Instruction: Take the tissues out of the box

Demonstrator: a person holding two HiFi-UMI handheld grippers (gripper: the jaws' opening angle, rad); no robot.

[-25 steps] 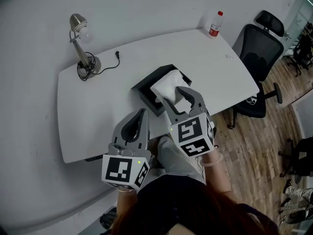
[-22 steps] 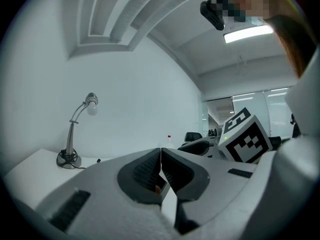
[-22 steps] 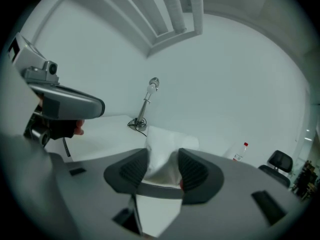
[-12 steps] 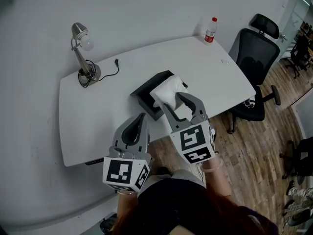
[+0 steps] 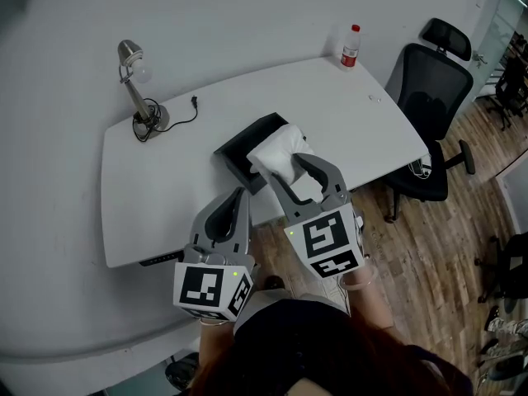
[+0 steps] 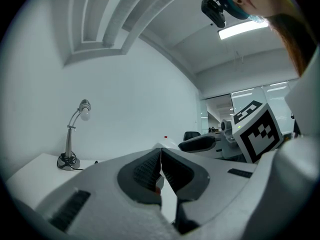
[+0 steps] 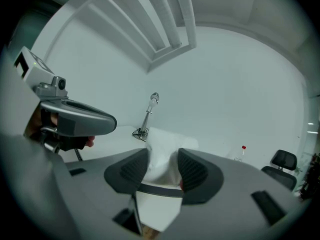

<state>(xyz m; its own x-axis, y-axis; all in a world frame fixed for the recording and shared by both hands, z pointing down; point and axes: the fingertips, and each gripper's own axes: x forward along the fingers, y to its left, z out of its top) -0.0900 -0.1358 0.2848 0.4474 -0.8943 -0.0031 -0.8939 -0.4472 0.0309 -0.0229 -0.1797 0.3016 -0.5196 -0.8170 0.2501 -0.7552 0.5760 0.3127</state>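
Note:
A thick stack of white tissues [image 5: 272, 149] stands just above the near right end of the black tissue box [image 5: 241, 139] on the white table [image 5: 165, 180]. My right gripper [image 5: 287, 166] is shut on that stack; in the right gripper view the tissues [image 7: 162, 149] fill the gap between both ribbed pads of my right gripper [image 7: 162, 168]. My left gripper [image 5: 238, 195] hovers over the table's near edge, left of the right one. It is shut with nothing in it, and the left gripper view shows the jaws of my left gripper [image 6: 160, 154] meeting.
A desk lamp [image 5: 136, 77] with a coiled cable stands at the table's far left. A small red-capped bottle [image 5: 351, 46] is at the far right corner. A black office chair [image 5: 433, 81] stands to the right on the wooden floor [image 5: 429, 254].
The right gripper has come up and back toward me with the tissue stack, which now stands further out of the box. The left gripper has drifted slightly, still shut.

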